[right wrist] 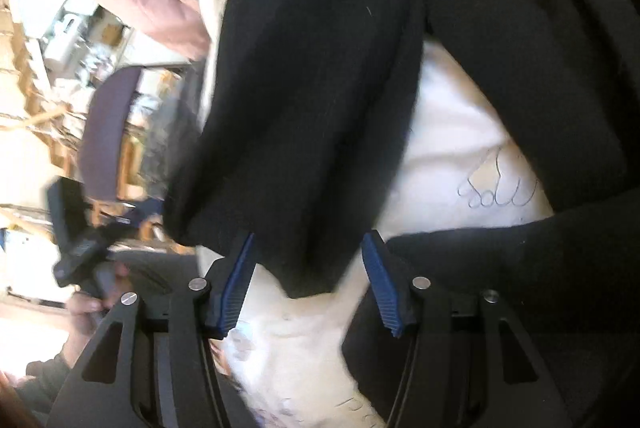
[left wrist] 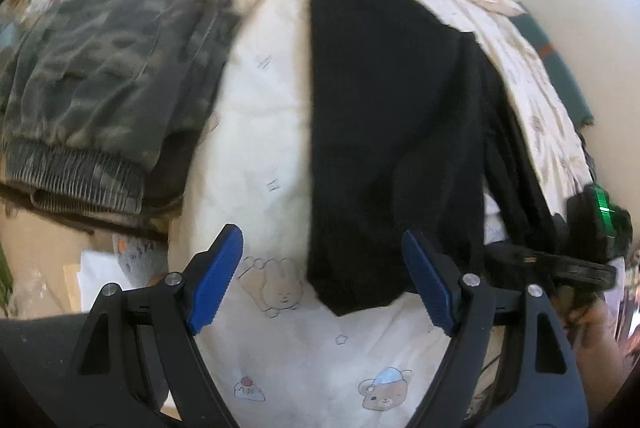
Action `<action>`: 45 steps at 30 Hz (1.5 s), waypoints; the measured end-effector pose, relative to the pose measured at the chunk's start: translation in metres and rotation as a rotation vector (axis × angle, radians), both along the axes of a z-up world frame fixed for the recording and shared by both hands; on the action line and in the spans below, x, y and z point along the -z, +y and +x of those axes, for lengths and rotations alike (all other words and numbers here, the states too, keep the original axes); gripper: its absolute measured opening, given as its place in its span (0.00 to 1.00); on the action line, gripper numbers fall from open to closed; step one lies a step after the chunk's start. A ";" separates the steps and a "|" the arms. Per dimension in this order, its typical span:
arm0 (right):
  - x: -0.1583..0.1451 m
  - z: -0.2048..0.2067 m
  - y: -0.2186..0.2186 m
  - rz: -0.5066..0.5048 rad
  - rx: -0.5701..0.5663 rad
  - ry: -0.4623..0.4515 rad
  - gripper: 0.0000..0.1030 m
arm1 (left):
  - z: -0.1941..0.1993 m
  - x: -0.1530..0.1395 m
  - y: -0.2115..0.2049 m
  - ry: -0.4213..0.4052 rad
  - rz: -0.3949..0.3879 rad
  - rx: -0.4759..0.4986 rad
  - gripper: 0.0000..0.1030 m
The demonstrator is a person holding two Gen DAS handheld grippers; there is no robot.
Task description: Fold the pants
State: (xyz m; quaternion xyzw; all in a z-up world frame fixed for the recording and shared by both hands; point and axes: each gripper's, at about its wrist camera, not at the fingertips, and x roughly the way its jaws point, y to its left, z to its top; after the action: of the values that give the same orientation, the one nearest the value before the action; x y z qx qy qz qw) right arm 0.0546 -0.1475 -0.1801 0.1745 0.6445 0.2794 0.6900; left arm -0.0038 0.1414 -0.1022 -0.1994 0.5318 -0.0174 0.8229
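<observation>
Pants: black pants (left wrist: 384,131) lie spread lengthwise on the white cartoon-print quilt (left wrist: 272,155), 1 hem corner pointing toward the left gripper.
Left gripper (left wrist: 322,280): jaws spread wide, nothing between the pads, above the quilt near the hem.
Right gripper (right wrist: 308,284): jaws apart, a fold of black fabric between them, pads not pressing.
Beside: folded camouflage pants (left wrist: 104,83) at the quilt's left edge.
Containers: none seen.
</observation>
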 end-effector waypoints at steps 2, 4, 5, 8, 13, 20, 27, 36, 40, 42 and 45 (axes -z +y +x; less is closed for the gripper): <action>0.014 0.001 -0.007 -0.078 0.007 0.022 0.36 | -0.003 0.002 -0.008 0.006 0.046 0.027 0.77; 0.028 0.005 -0.019 -0.081 0.054 0.081 0.15 | -0.001 0.009 -0.007 0.034 0.053 0.008 0.77; 0.031 0.006 -0.026 -0.046 0.086 0.110 0.11 | -0.002 0.012 -0.005 0.043 0.045 0.000 0.77; 0.029 0.008 -0.030 0.047 0.114 0.132 0.14 | -0.004 0.021 0.006 0.076 -0.008 -0.064 0.77; 0.027 0.009 -0.021 0.151 0.113 0.151 0.19 | -0.008 0.027 0.012 0.096 -0.064 -0.100 0.77; 0.020 0.006 -0.031 0.275 0.171 0.165 0.38 | -0.016 0.020 0.012 0.074 -0.094 -0.100 0.77; 0.009 -0.007 0.016 0.181 -0.052 0.077 0.55 | -0.014 0.023 -0.015 0.112 -0.015 0.029 0.77; -0.013 -0.025 0.062 -0.082 -0.304 -0.196 0.13 | -0.003 0.040 -0.042 0.153 0.008 0.161 0.08; -0.056 -0.030 0.049 -0.037 -0.293 -0.271 0.08 | -0.014 0.005 -0.035 0.035 -0.008 0.167 0.06; -0.071 -0.028 0.039 -0.028 -0.287 -0.285 0.07 | -0.016 -0.001 -0.033 0.040 -0.004 0.188 0.05; -0.087 -0.026 0.021 -0.043 -0.284 -0.288 0.07 | -0.013 -0.009 -0.032 0.072 0.031 0.256 0.04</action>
State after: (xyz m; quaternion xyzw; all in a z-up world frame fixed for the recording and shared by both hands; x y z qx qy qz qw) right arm 0.0281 -0.1270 -0.0934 0.0253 0.5631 0.3820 0.7324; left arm -0.0171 0.1096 -0.0929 -0.1179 0.5821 -0.1069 0.7974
